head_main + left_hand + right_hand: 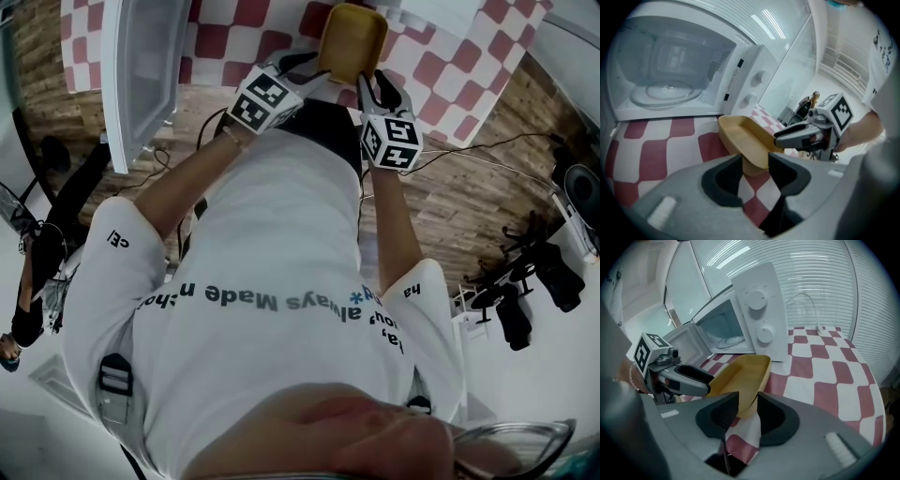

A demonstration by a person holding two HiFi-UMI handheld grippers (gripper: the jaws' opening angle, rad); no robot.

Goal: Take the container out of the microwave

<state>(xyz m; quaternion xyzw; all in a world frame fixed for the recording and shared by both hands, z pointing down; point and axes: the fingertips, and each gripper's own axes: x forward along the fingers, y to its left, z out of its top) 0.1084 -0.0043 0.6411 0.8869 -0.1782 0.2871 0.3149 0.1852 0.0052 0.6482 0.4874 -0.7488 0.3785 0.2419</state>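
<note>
- The container [352, 42] is already out of the microwave [670, 70], whose door is open, and is held over the checked tablecloth [820, 376] in front of it.
- As I judge it, only setting it down is left.
- The left gripper [754, 171] clamps one end of the container between part-open jaws.
- The right gripper [746, 408] clamps the other end likewise.

Head camera looked steeply down over wearer's torso [281, 234], near left gripper [314, 73] and right gripper [372, 89]. Each gripper camera sat close behind own jaws: left faced open microwave [749, 84] cavity, right its dial side. All three shared container [352, 39].
</note>
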